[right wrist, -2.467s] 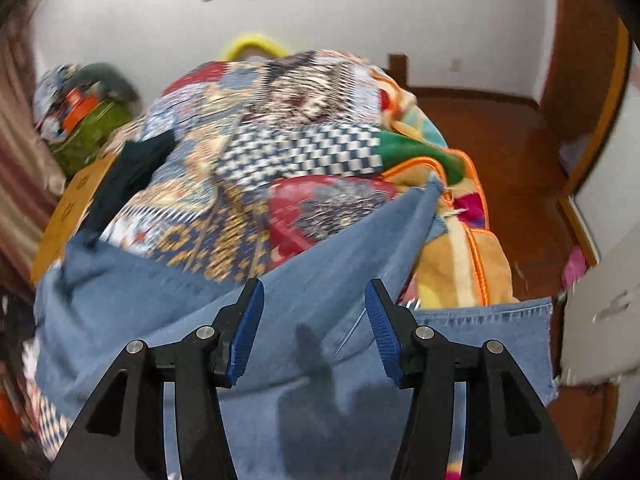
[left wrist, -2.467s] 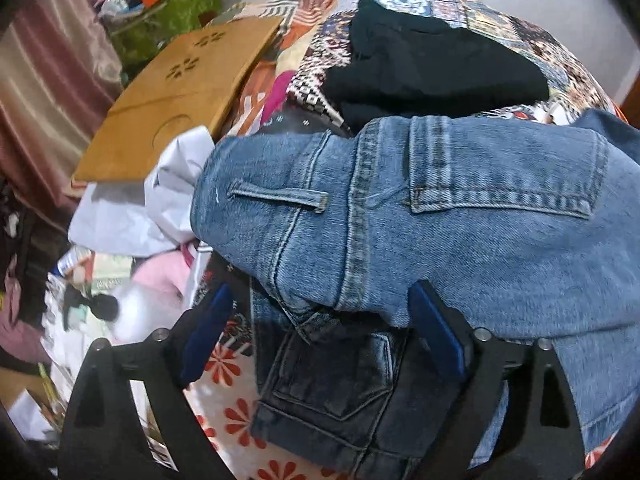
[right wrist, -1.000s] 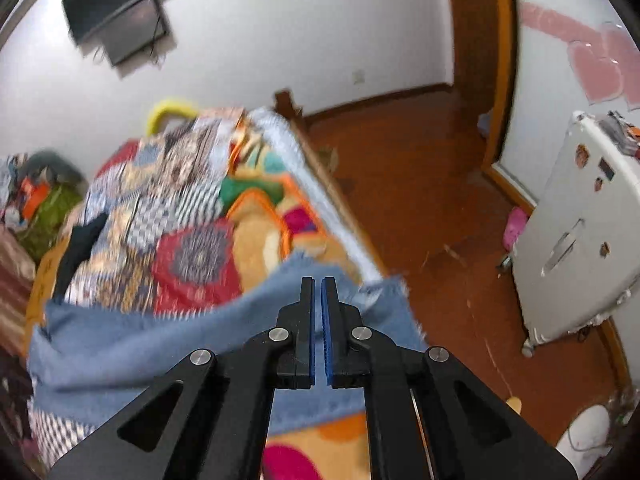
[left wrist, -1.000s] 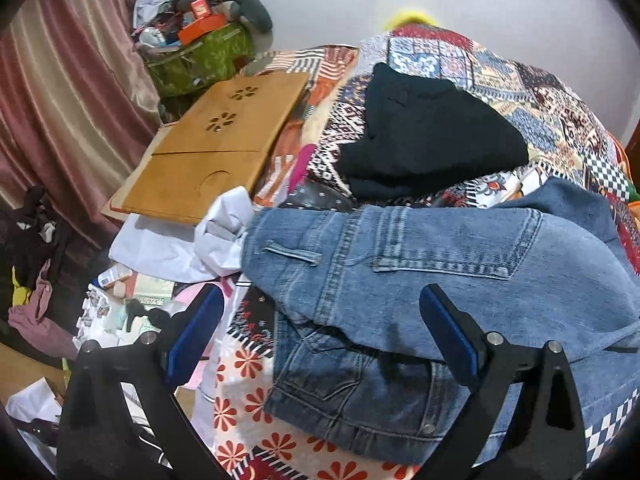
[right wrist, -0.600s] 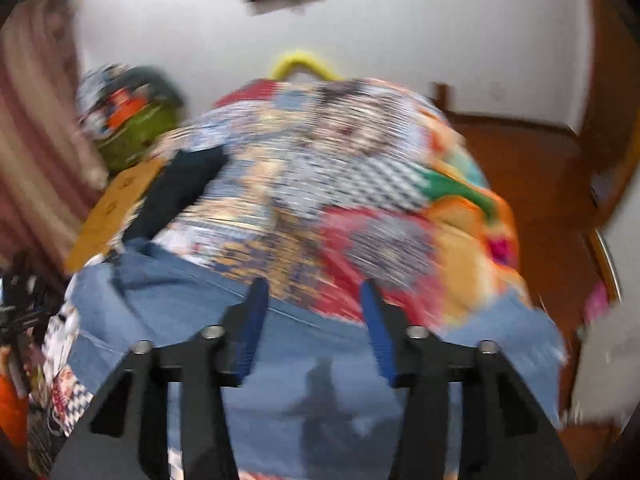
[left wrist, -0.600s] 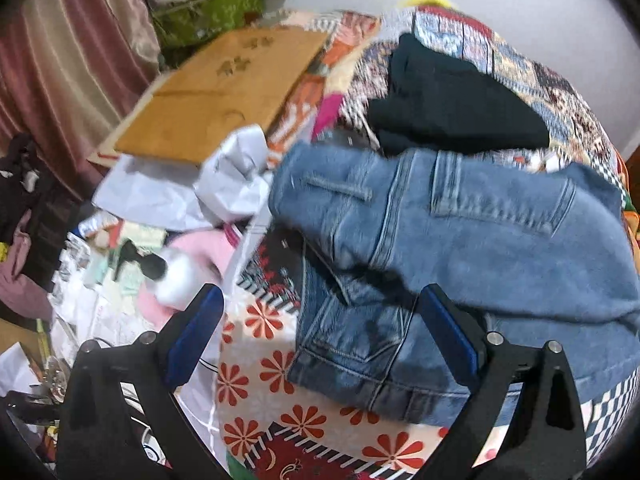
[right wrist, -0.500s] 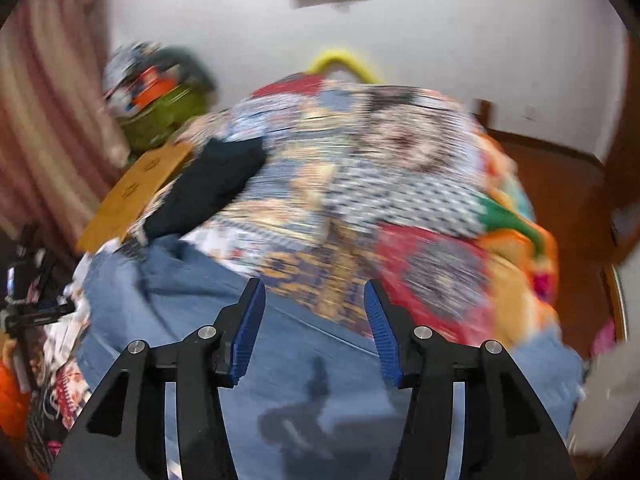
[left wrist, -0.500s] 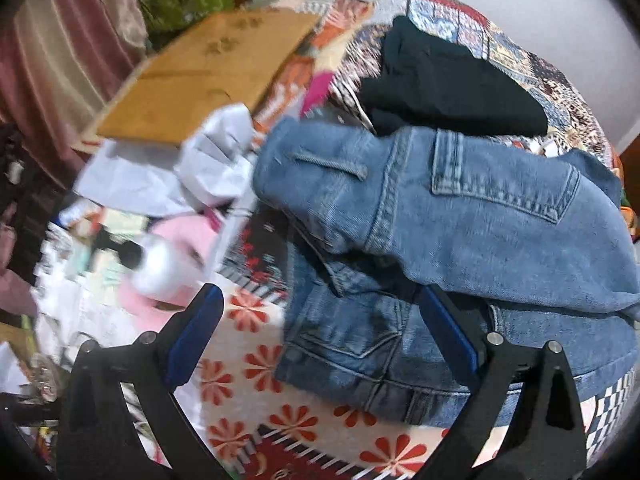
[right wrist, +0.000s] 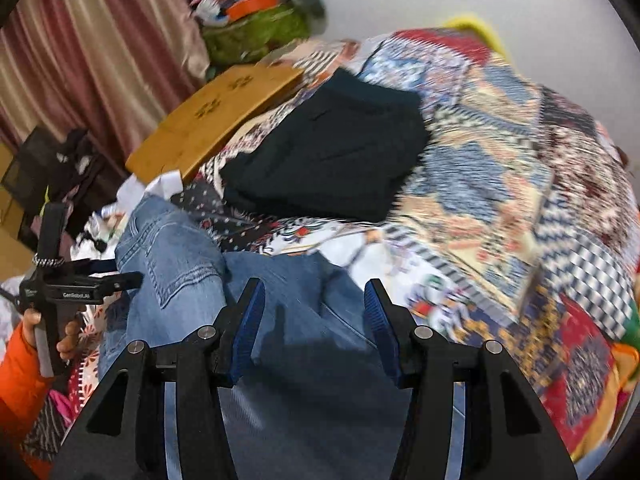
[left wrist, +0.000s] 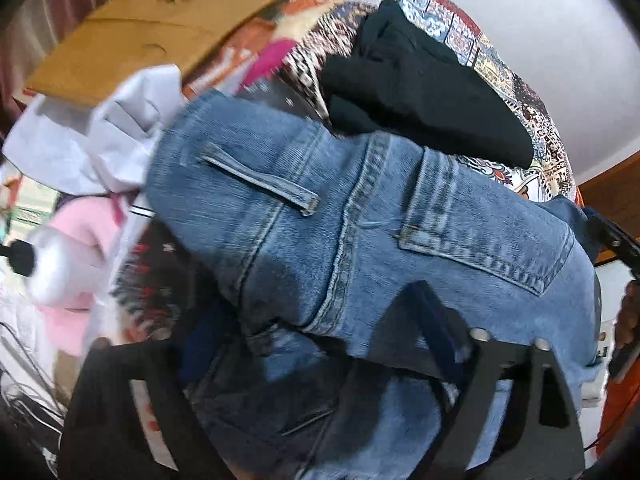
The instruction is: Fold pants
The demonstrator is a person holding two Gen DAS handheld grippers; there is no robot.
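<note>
Denim jeans (left wrist: 360, 248) lie partly folded on the quilted bed (right wrist: 500, 184), waistband and back pocket just ahead of the left hand-held gripper (left wrist: 320, 344), legs running under the right hand-held gripper (right wrist: 314, 328). Both stand wide open, holding nothing — the left one's fingers straddle the seat, the right hovers over the legs. A folded black garment (right wrist: 332, 156) lies beyond. Judged step: between folds. The next move likely calls for closing on an edge of the fabric and carrying it across.

My left gripper (left wrist: 316, 344) spread wide over the blue jeans (left wrist: 360, 232), black folded garment (left wrist: 420, 84) beyond, wooden board (left wrist: 152, 28) far left
</note>
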